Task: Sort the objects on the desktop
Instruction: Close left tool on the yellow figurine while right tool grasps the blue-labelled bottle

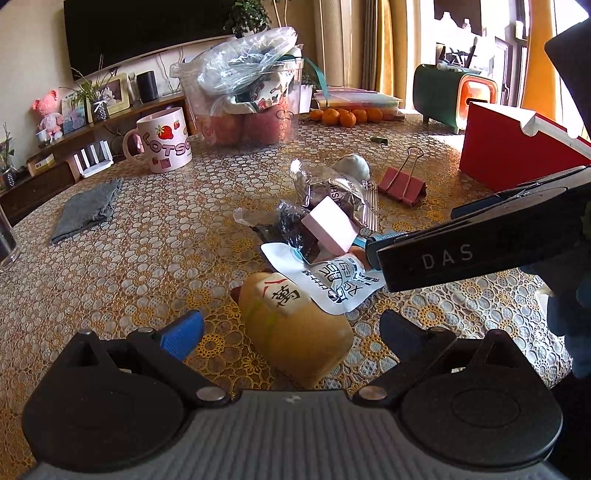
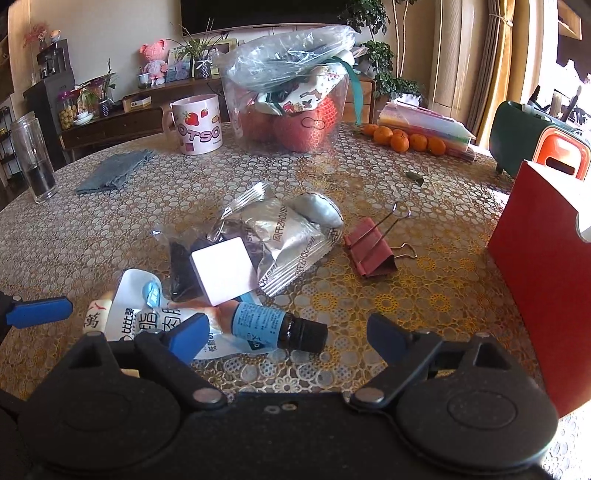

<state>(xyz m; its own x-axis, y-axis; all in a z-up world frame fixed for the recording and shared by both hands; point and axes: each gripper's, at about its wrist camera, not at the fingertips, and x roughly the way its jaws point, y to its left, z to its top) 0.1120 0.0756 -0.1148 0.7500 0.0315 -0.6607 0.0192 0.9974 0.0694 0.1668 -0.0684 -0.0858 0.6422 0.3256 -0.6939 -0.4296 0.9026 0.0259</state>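
Both grippers spread wide and empty over a heap of desktop items.

Left gripper point(image 1: 291, 332), lower centre of its frame, straddles a tan plush toy point(image 1: 295, 332) without contact. Right gripper point(image 2: 288, 338), lower centre of its frame, has the small brown bottle point(image 2: 273, 328) lying between its fingers, untouched. Pink block point(image 2: 223, 271) rests on the snack packets point(image 2: 284, 243) at frame centre; pink binder clip point(image 2: 369, 254) lies right of them; red box point(image 2: 543, 295) stands at the right edge.

A pink strawberry-printed ceramic mug point(image 2: 197, 123) stands beside a clear plastic tub point(image 2: 288, 110), seemingly holding red fruit; farther off, a black television screen point(image 1: 147, 33).
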